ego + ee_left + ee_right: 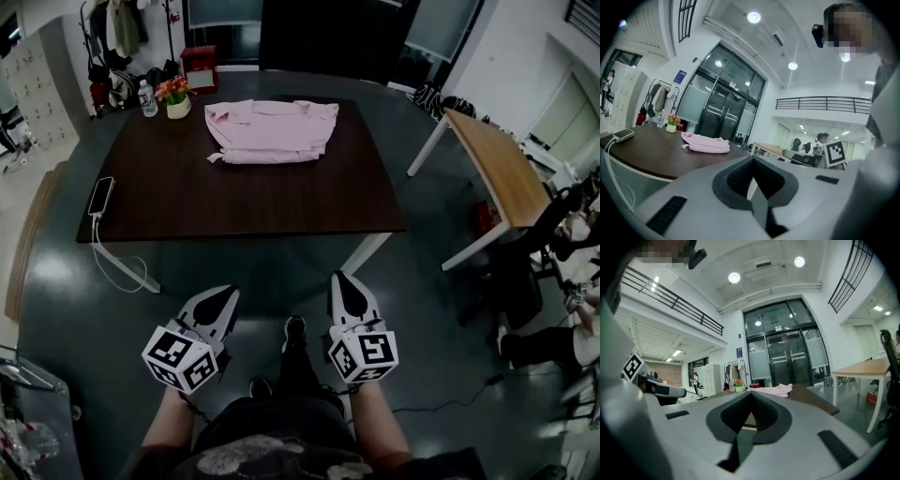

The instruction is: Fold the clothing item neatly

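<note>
A pink garment (272, 130) lies folded into a rough rectangle at the far middle of the dark wooden table (187, 202). It also shows as a low pink heap (706, 143) in the left gripper view and far off (772, 390) in the right gripper view. My left gripper (221, 302) and right gripper (349, 287) are held side by side well short of the table's near edge, above the floor. Both are shut with nothing between their jaws. The left gripper (751, 161) points at the table; the right gripper (751, 397) does the same.
A phone (100, 196) with a white cable lies at the table's left edge. A water bottle (148, 98) and a small flower pot (177, 97) stand at its far left corner. A light wooden desk (502, 169) stands to the right. People sit at the far right.
</note>
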A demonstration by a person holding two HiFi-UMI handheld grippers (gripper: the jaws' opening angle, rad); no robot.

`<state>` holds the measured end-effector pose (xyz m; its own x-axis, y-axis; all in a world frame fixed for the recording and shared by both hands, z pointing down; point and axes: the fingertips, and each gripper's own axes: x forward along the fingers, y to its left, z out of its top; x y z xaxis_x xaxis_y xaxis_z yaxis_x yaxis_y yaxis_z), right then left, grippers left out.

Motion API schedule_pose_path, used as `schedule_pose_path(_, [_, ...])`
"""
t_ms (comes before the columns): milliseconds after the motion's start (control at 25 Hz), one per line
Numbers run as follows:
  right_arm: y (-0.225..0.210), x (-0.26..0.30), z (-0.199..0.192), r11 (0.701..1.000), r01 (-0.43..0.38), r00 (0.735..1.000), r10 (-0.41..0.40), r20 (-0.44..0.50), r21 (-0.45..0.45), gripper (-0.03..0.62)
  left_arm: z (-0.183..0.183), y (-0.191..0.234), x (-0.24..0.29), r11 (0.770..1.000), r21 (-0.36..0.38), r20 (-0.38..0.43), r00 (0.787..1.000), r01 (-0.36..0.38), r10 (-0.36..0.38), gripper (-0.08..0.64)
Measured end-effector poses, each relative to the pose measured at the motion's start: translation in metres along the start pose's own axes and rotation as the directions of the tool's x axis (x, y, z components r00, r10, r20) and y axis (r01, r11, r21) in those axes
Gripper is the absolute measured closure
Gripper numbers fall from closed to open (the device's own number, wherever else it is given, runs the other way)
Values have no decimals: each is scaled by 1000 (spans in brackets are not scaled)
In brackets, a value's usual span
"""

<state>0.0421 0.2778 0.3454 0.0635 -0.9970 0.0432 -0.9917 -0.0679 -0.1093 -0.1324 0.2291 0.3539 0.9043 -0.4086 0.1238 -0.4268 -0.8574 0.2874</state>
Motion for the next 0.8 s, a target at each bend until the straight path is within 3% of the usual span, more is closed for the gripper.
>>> schedule_pose_path(800, [-4,-13,10,999,9,1000,-8,12,-32,601,3,-17,-9,1000,5,9,1000,7,-7,549])
